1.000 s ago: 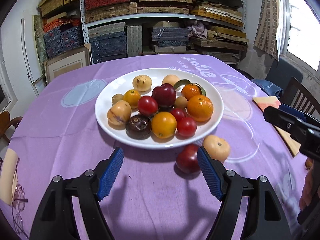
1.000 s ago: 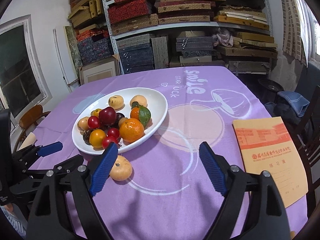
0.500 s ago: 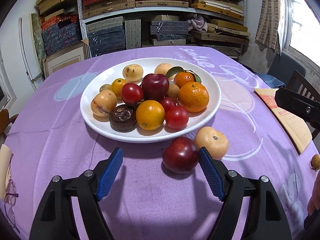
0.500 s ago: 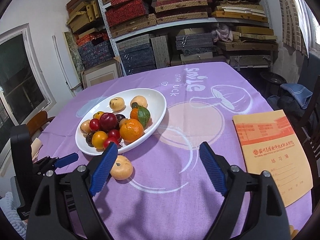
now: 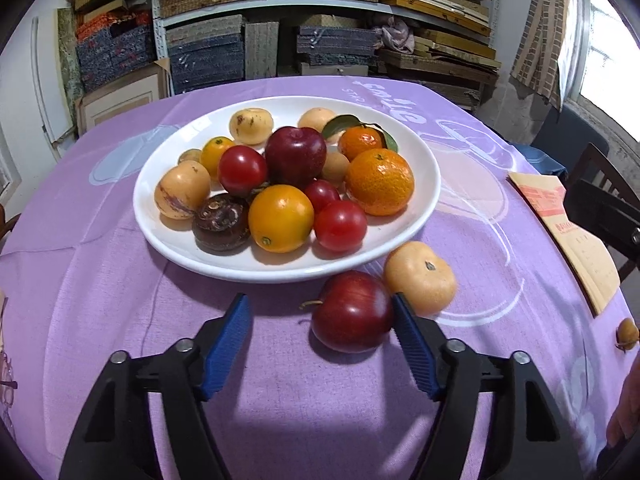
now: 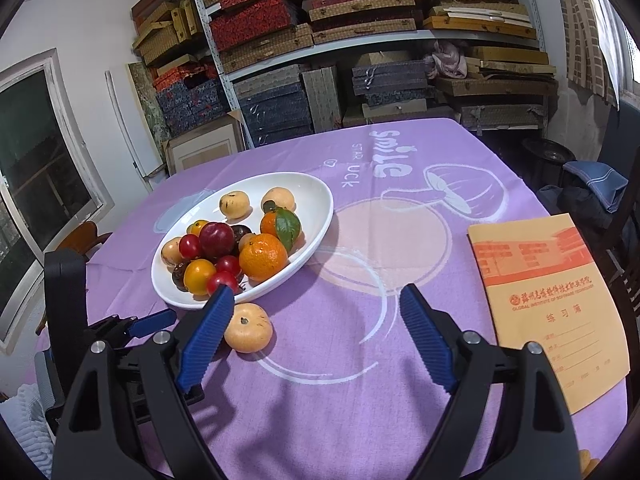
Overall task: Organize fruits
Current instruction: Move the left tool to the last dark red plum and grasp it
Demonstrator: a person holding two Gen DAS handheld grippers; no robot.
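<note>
A white plate [image 5: 420, 200] holds several fruits: oranges, red plums, small tomatoes, pale yellow fruits. A dark red plum [image 5: 352, 312] lies on the purple cloth in front of the plate, between my left gripper's blue pads, close against the right pad [image 5: 412, 344]. A pale orange fruit [image 5: 420, 276] lies just right of it. My left gripper [image 5: 320, 316] is open. My right gripper [image 6: 316, 308] is open and empty, above the cloth right of the plate [image 6: 320, 216]; the pale orange fruit [image 6: 248, 328] sits by its left pad.
A yellow exercise book [image 6: 548, 300] lies on the table's right side. A small brown fruit [image 5: 626, 332] lies near the right edge. Shelves of boxes [image 6: 320, 40] stand behind the table. A dark chair [image 5: 600, 184] is at the right.
My left gripper has moved forward and lower, so the red plum now sits between its pads. The right gripper has shifted only slightly.
</note>
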